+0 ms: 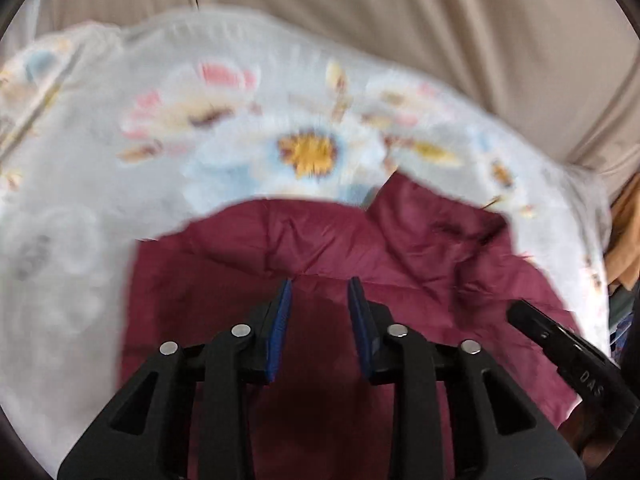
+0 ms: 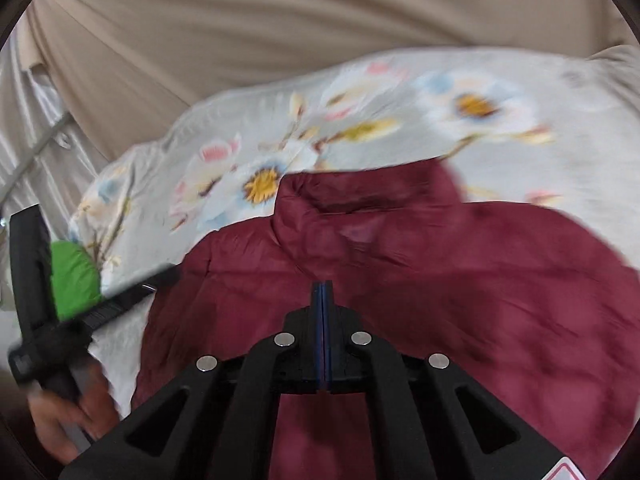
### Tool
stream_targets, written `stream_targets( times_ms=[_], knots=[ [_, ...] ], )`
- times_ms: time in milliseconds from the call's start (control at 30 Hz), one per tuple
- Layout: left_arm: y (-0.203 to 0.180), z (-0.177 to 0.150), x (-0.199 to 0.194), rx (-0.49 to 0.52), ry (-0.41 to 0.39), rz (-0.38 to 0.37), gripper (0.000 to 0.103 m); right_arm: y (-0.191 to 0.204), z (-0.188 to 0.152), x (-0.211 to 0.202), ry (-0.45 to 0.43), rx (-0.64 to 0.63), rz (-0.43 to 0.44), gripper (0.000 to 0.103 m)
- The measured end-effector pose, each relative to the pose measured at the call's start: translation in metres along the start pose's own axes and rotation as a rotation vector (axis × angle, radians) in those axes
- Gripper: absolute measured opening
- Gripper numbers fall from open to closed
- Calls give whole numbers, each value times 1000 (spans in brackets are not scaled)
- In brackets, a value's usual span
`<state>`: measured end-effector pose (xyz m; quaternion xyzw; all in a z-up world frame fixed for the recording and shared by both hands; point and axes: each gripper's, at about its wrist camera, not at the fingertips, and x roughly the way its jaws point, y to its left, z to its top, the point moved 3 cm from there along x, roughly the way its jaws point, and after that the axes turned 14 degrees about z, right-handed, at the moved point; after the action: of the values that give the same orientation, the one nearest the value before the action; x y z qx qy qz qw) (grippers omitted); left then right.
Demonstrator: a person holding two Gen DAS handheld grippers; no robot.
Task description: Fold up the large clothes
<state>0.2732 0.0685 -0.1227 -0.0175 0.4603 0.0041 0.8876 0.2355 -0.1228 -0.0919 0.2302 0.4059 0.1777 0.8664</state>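
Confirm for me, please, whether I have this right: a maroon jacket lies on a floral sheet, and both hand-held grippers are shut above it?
Not quite. The maroon jacket does lie on the floral sheet, and the right hand-held gripper is shut, pads together. But the left hand-held gripper is open: the left wrist view shows a clear gap between its blue pads, with nothing held.

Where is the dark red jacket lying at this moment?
In both wrist views the dark red jacket lies on the floral bedsheet, directly below and ahead of both grippers.
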Motion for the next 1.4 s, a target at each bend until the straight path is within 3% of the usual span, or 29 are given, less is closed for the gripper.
stream_targets(
  times_ms=[100, 167, 233, 300, 367, 433, 500, 633, 700, 767, 933, 1000, 1100, 1167, 1267, 1333, 1400],
  knots=[
    [-4, -8, 41, 1, 48, 39, 27, 1, -2, 58, 103, -22, 11, 1],
    [-1, -11, 44, -2, 26, 48, 27, 0, -8, 86, 175, -91, -48, 0],
    [-1, -9, 47, 12, 17, 59, 27, -18, 3, 93, 146, -82, -100, 0],
    [0, -8, 47, 15, 17, 62, 27, -39, 18, 71, 41, 35, -91, 0],
    [5, -4, 41, 5, 26, 70, 25, -44, 27, 36, -76, 82, -139, 3],
    [7, 4, 21, -36, -6, 35, 24, -49, 24, -1, -143, 125, -100, 3],
    [-10, 11, 4, -33, -43, -27, 25, -61, 12, -26, -154, 149, -131, 3],
    [-76, 15, 8, 50, 1, -158, 26, -86, 6, -23, -84, 177, -173, 3],
    [-111, 5, 22, 121, 21, -165, 26, -98, 2, -14, -59, 177, -195, 1],
    [-125, -5, 40, 158, 59, -122, 25, -117, -7, -12, -43, 204, -216, 0],
    [-124, -11, 50, 155, 30, -102, 25, -155, -29, -50, -137, 317, -182, 0],
    [-115, -7, 44, 125, 41, -94, 25, -156, -30, -76, -174, 313, -252, 0],
    [-84, -5, 11, 81, 4, -56, 28, -155, -38, -124, -222, 319, -265, 2],
    [-58, -8, -14, 72, -38, -34, 38, -150, -47, -159, -237, 301, -278, 9],
    [-4, -28, -53, 54, -57, 26, 49, -134, -79, -217, -214, 245, -310, 12],
    [36, -55, -76, 32, -28, 57, 57, -125, -104, -240, -171, 232, -317, 20],
    [73, -90, -94, -9, 44, 90, 64, -113, -140, -264, -116, 232, -316, 49]
  ],
)
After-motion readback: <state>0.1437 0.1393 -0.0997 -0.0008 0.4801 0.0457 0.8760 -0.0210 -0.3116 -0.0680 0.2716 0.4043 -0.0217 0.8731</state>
